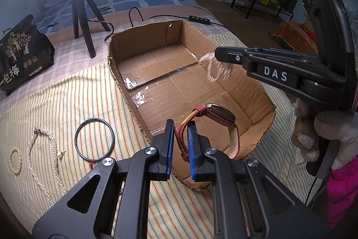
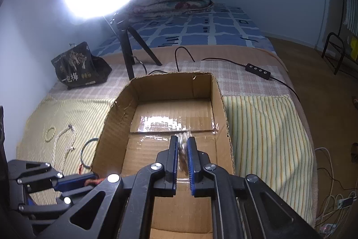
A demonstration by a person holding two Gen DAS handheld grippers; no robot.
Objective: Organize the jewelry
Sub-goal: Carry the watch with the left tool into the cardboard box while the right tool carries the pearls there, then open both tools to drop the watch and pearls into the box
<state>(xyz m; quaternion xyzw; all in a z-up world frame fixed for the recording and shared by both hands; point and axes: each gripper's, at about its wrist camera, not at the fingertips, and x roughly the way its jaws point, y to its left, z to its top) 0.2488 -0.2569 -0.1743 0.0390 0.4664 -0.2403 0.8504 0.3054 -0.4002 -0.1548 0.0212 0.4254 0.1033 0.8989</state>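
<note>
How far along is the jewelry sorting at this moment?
Nothing lies in the cardboard box yet. In hand: the left tool holds a red-strapped watch over the box's near end, and the right tool grips a clear bead bracelet above the box. Left on the striped cloth: a dark bangle, a pearl necklace and a small pearl bracelet.

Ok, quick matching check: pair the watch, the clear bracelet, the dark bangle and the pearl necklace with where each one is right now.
Things:
1. watch
2. clear bracelet
3. dark bangle
4. pearl necklace

Places:
A. flat on the striped cloth, nearest the cardboard box
B. held by its strap in the left gripper, over the box
C. on the cloth, left of the bangle
D. pinched in the right gripper, above the box floor

Pairs: 1-B, 2-D, 3-A, 4-C
</note>
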